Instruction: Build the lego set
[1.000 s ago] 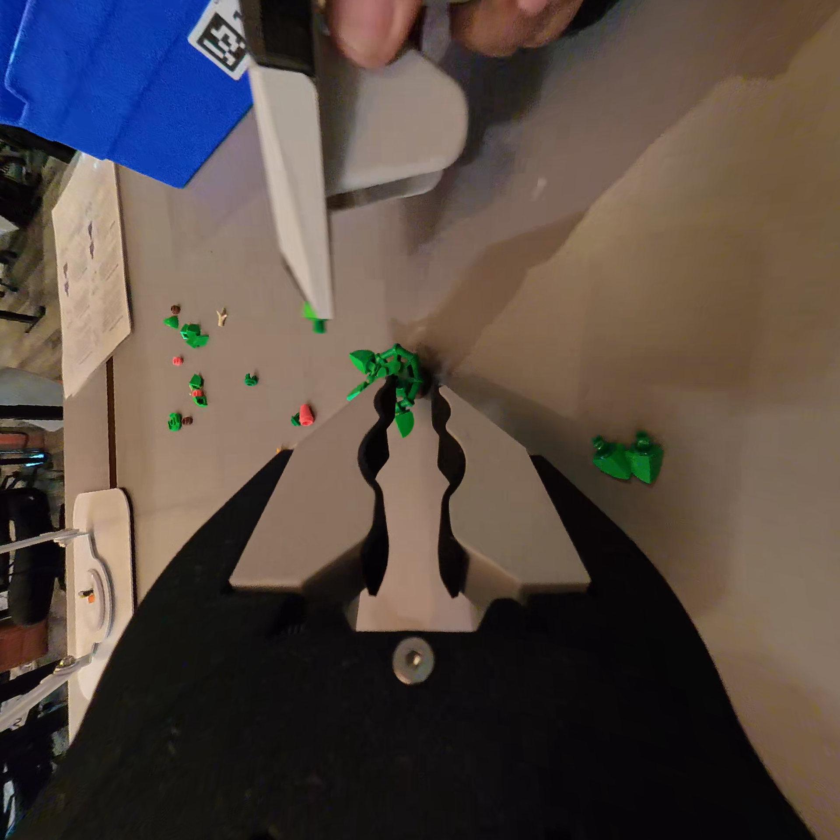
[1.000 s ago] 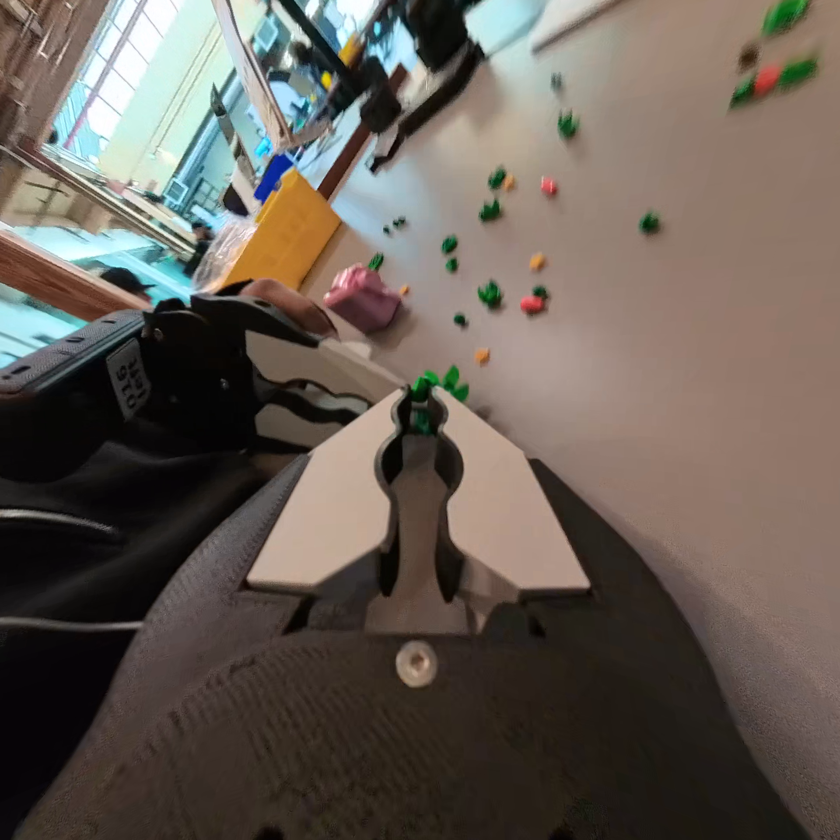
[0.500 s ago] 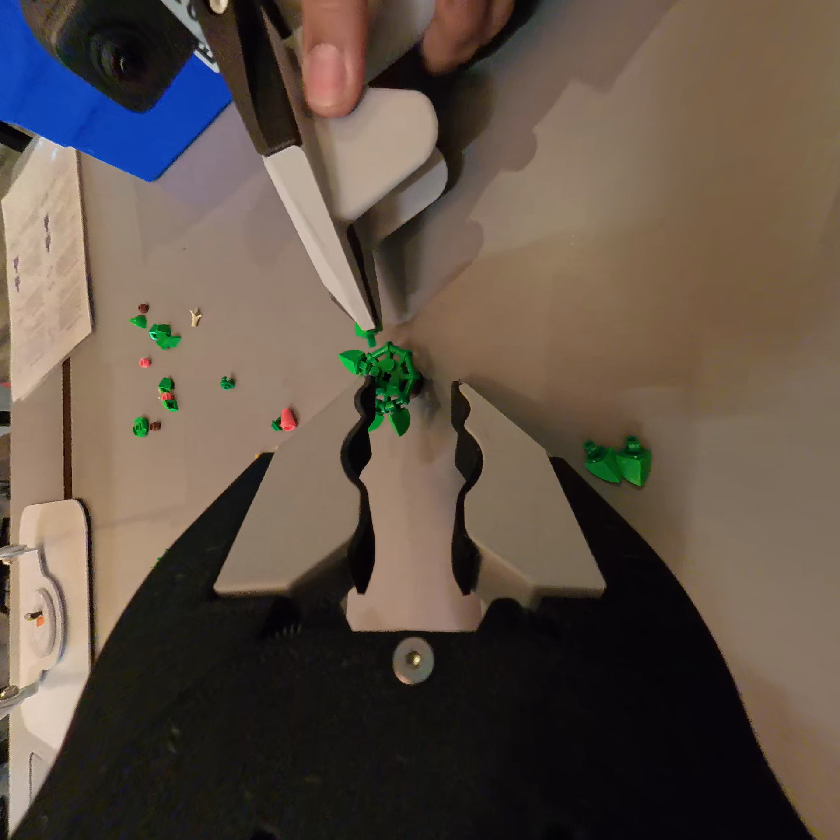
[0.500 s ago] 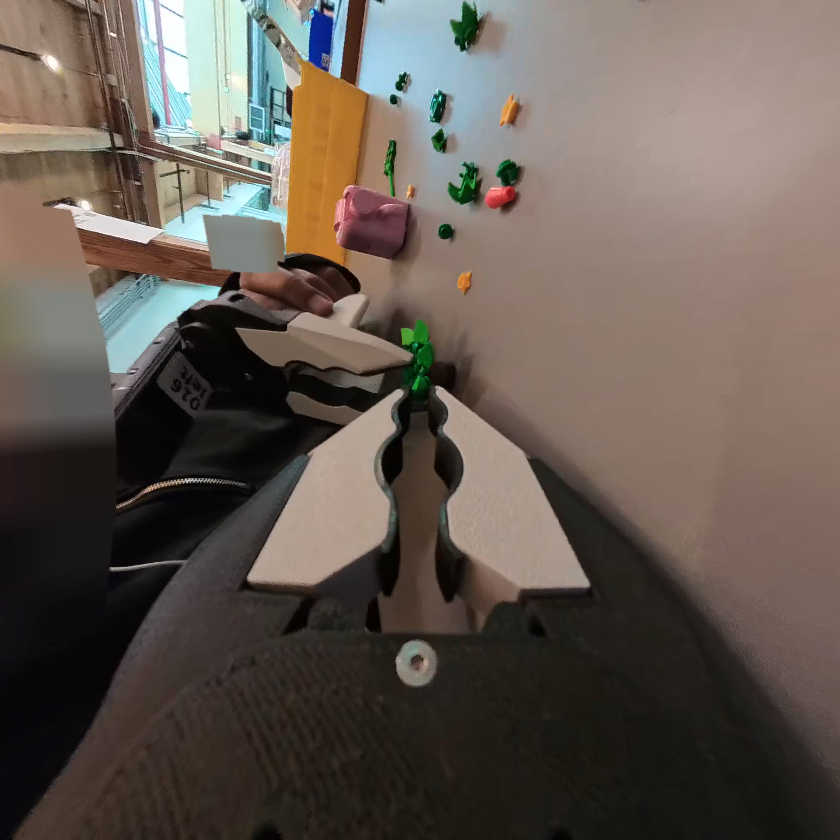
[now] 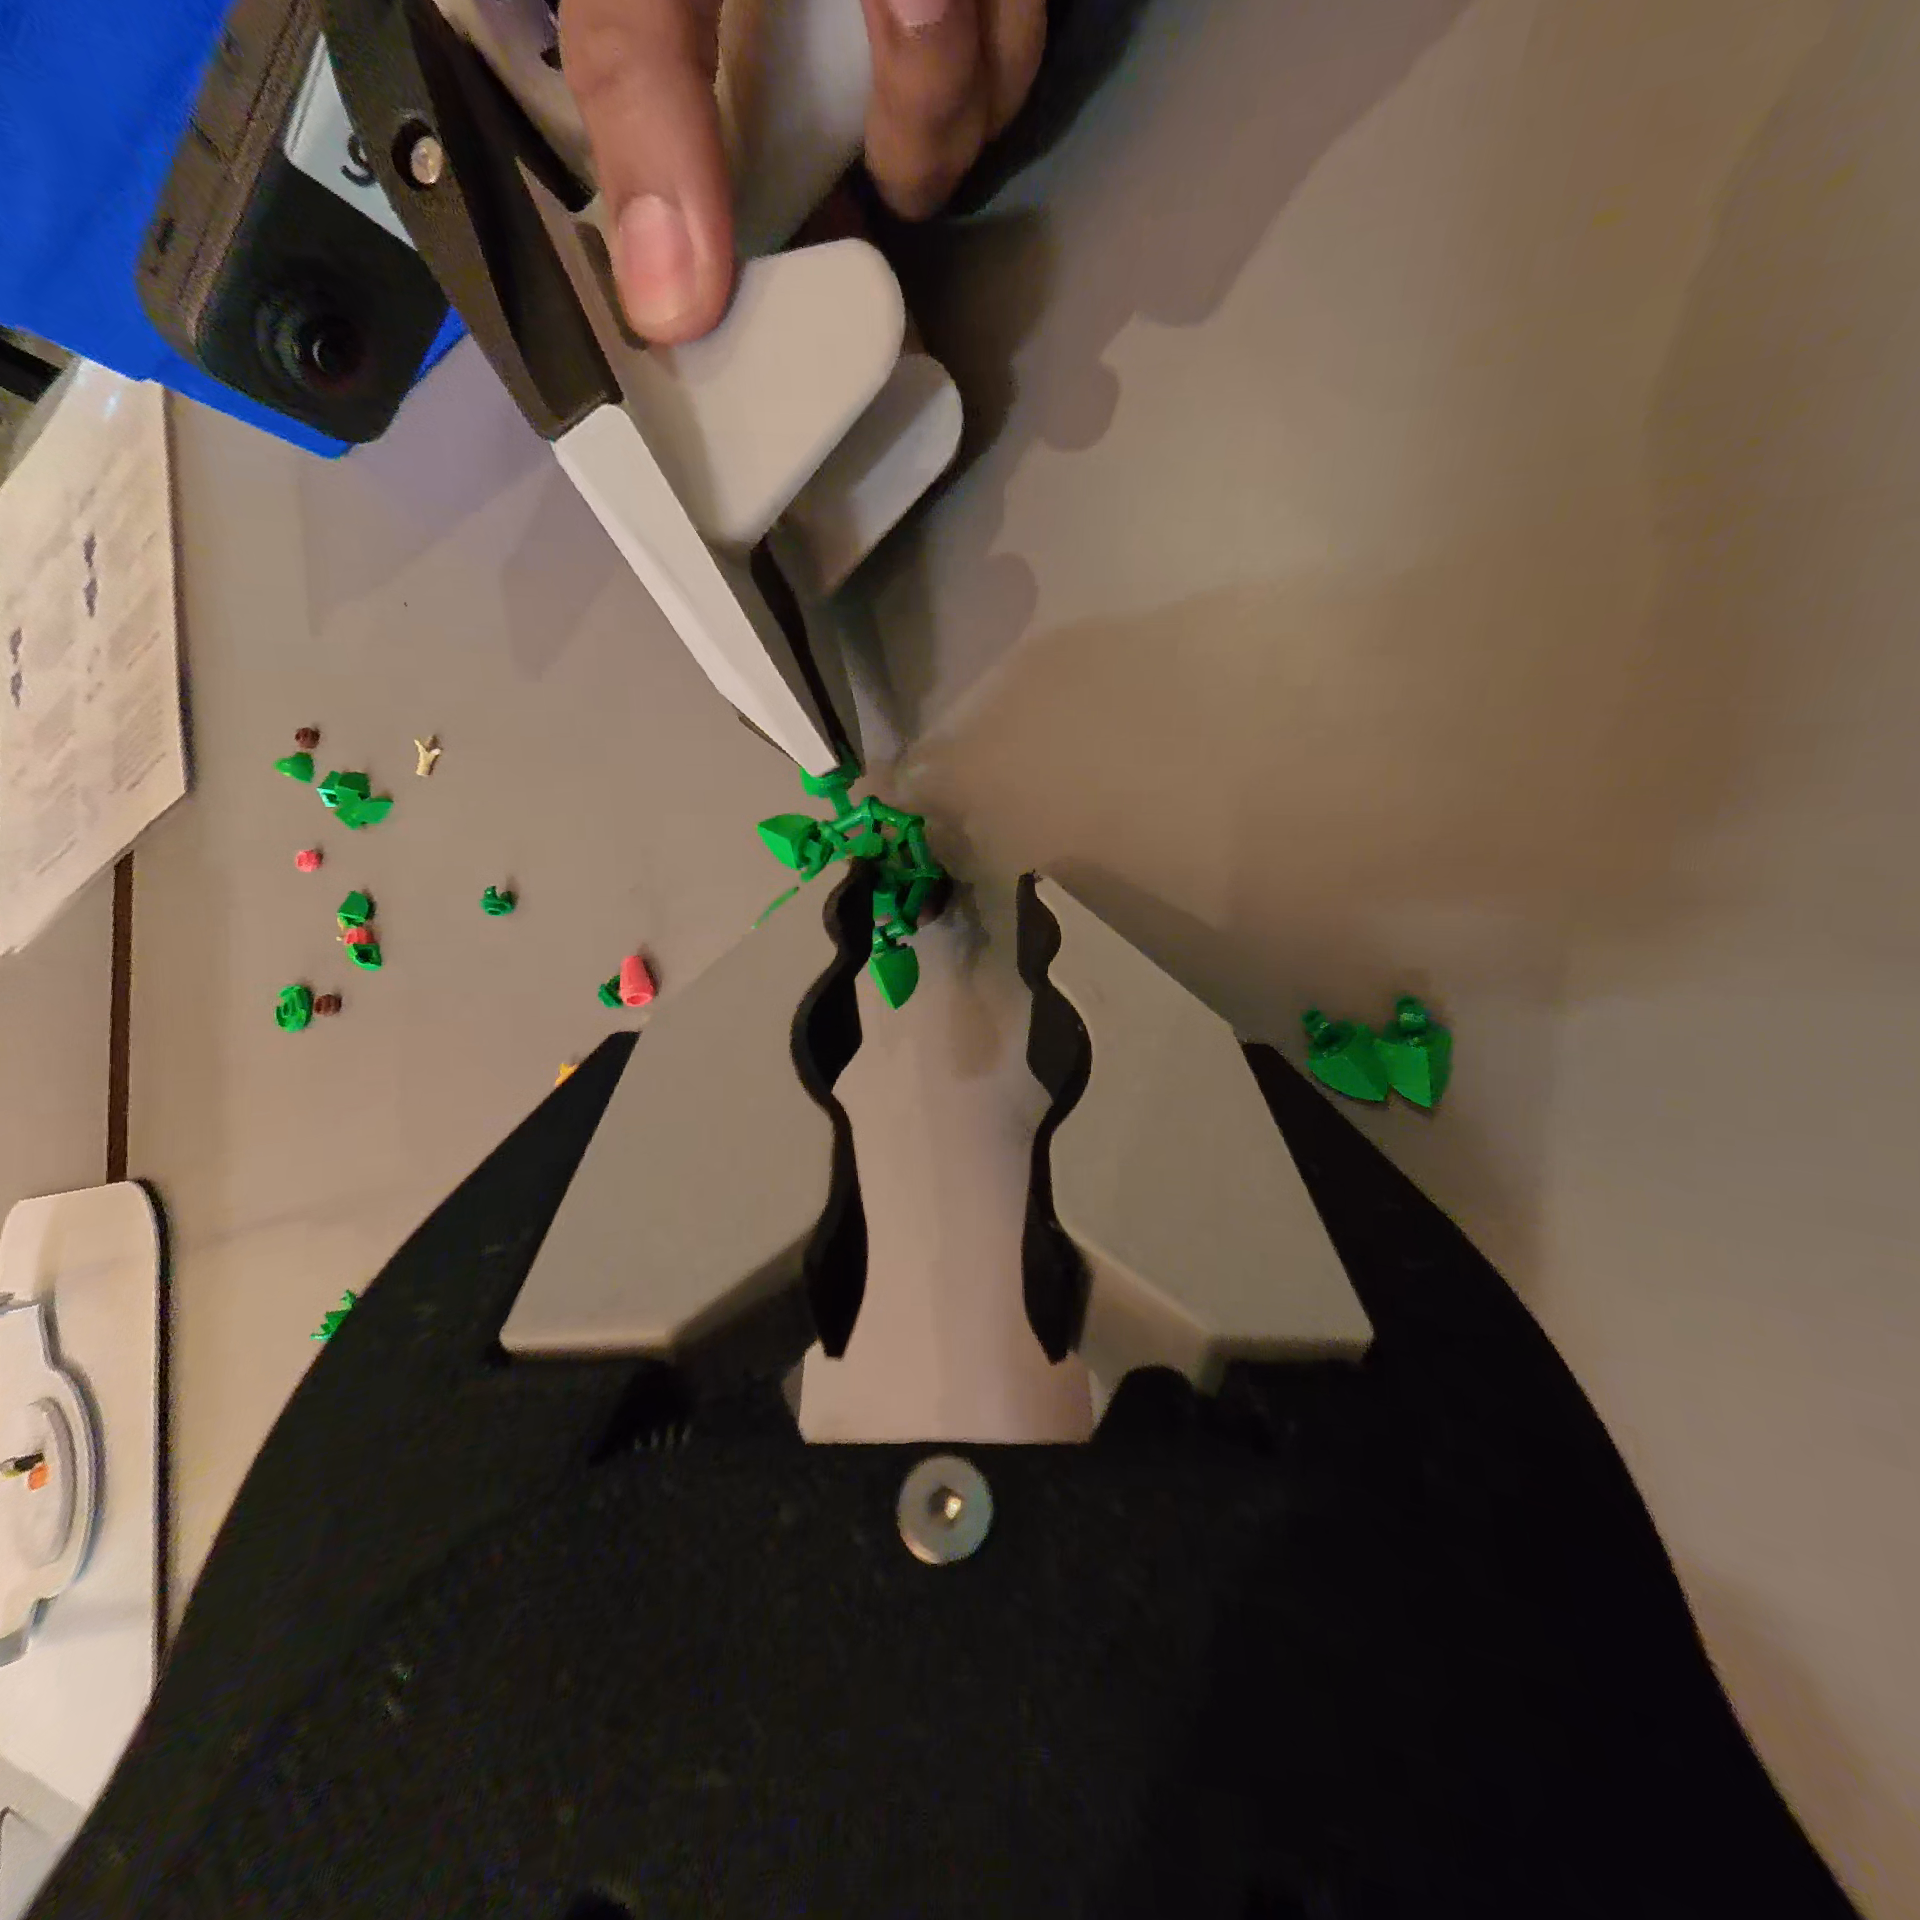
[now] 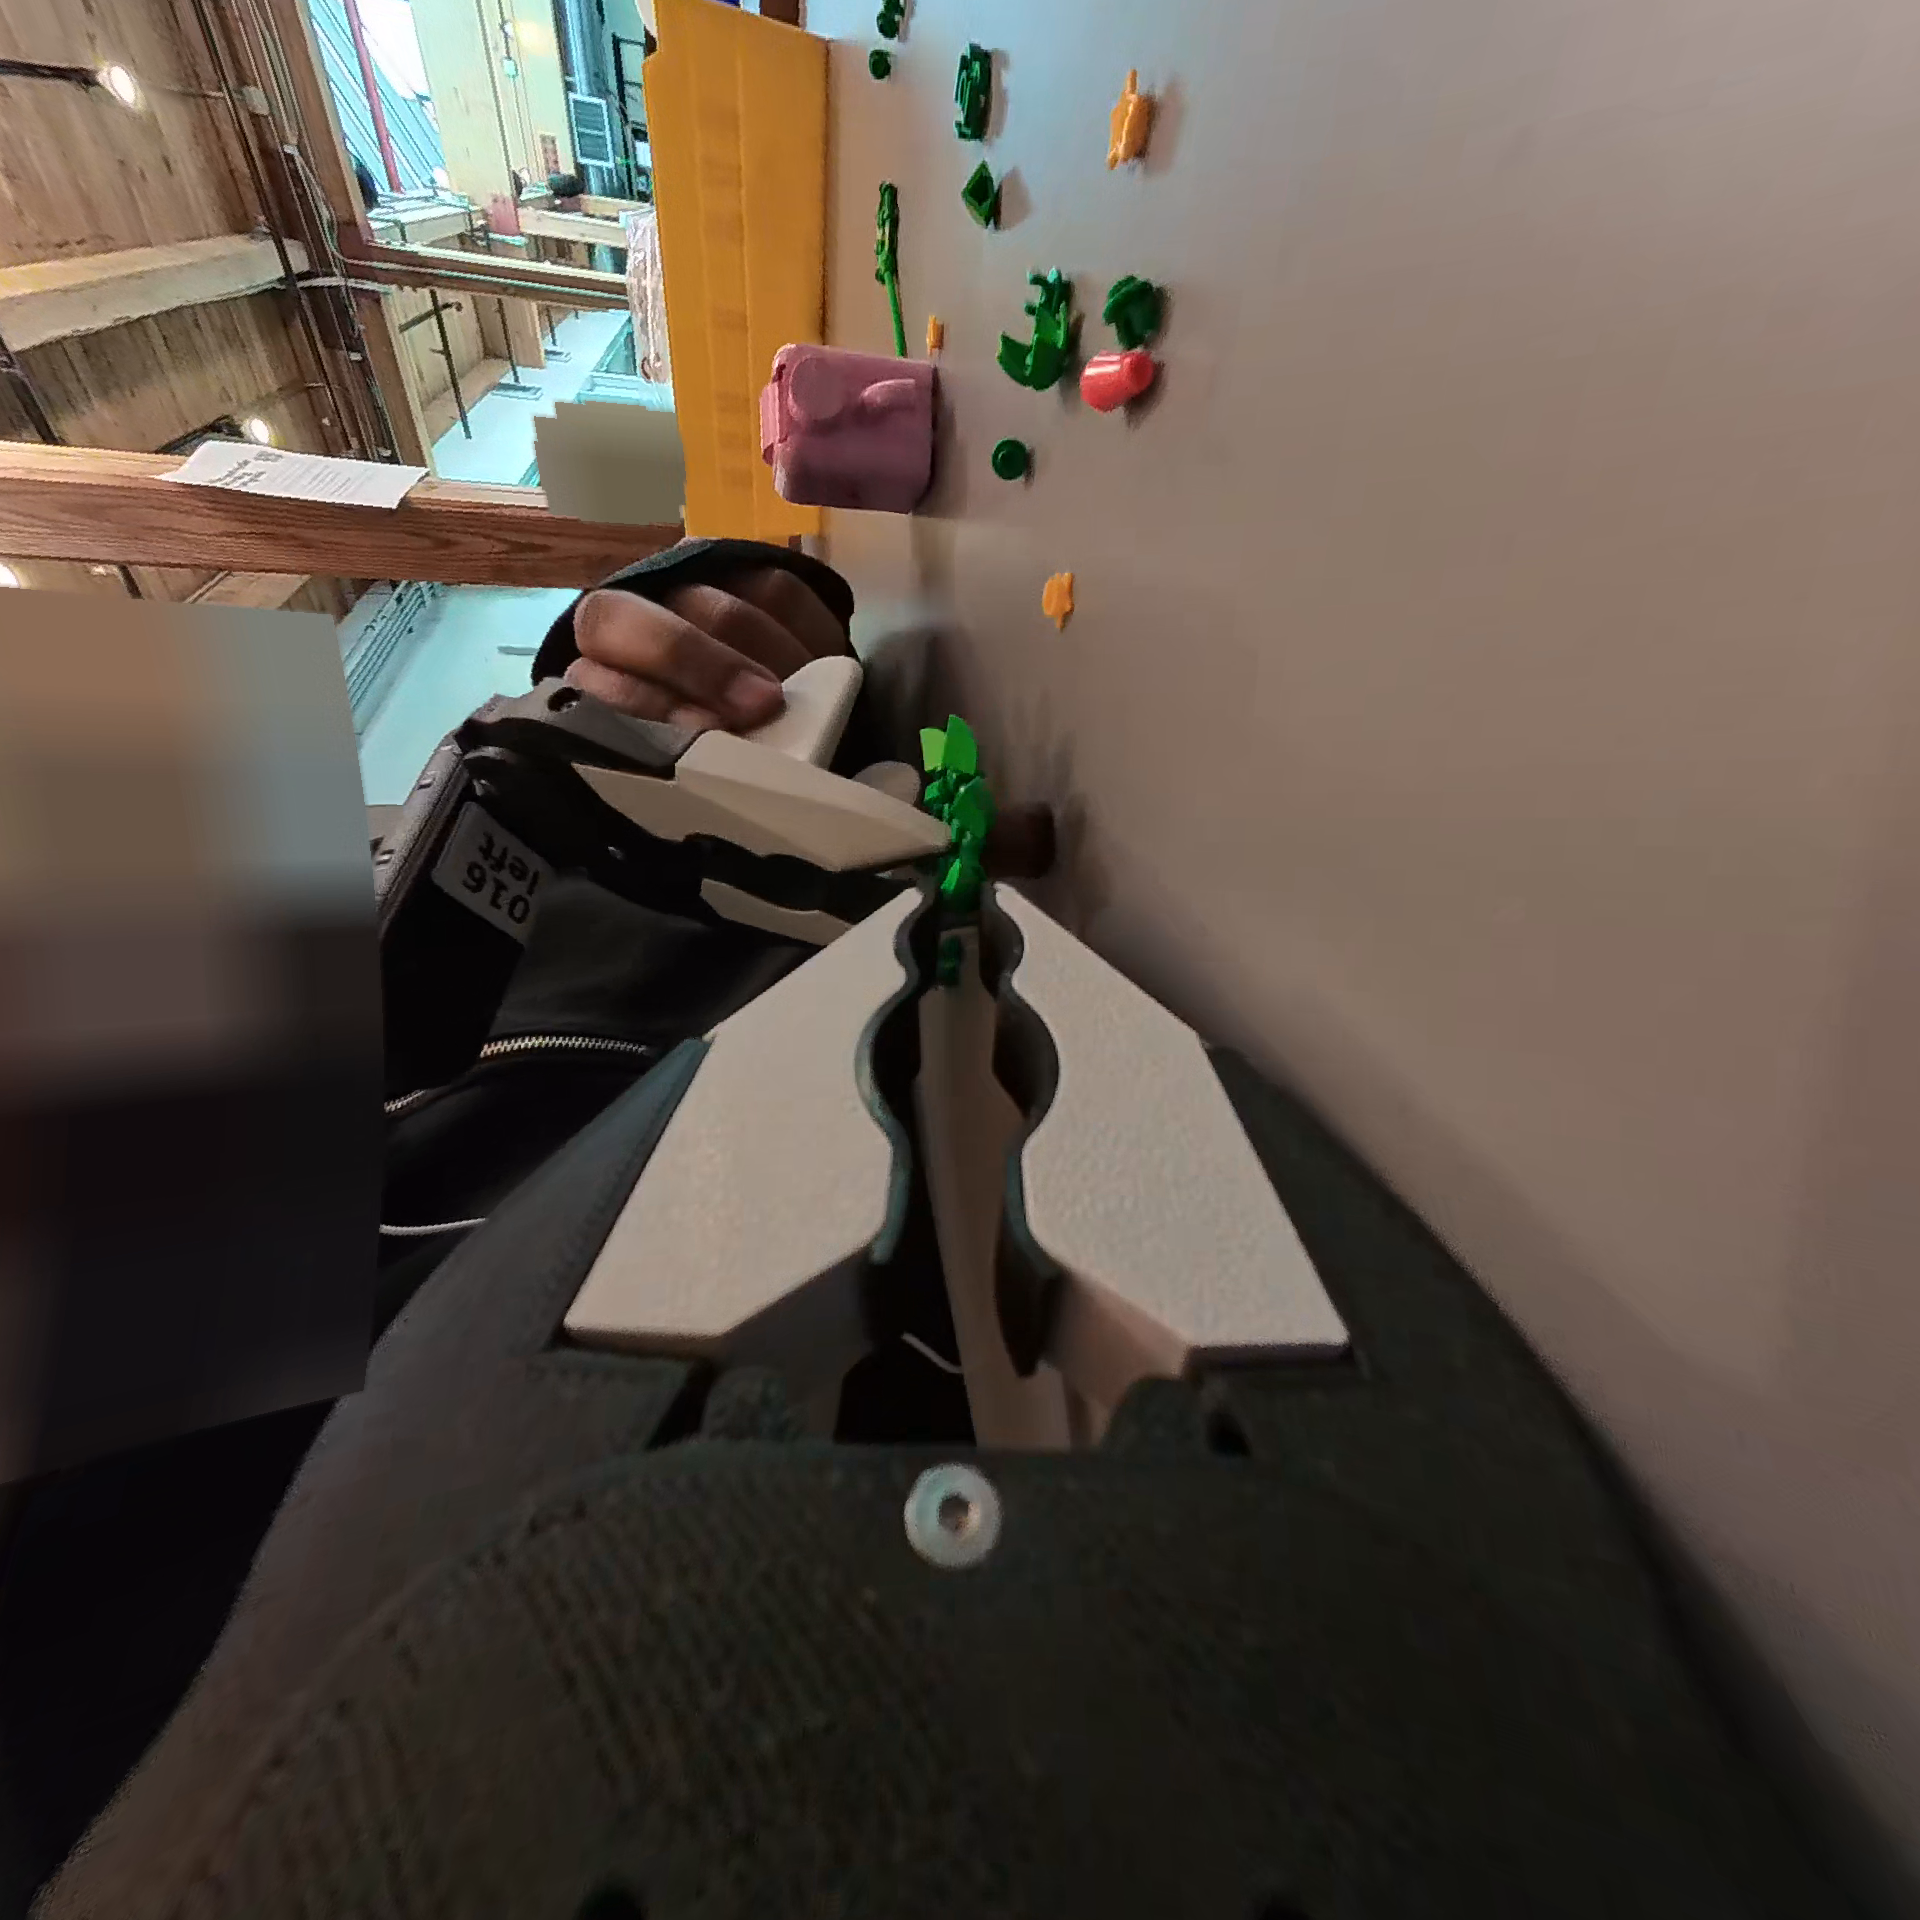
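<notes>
On the grey counter [image 5: 1351,520] stands a green leafy lego assembly [image 5: 868,852]. Behind it, the left gripper [image 5: 935,894] has its jaws apart, the leaves by one fingertip. From the opposite side the right gripper [image 5: 831,764] slants down, a person's fingers [image 5: 644,187] on it, tips clamped on a small green lego piece [image 5: 831,781] touching the assembly.

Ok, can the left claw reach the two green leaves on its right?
Probably yes: the left claw is open, only bare table lies between it and the green leaf pair, and the right claw, shut on a small green piece, is on the far side.
</notes>
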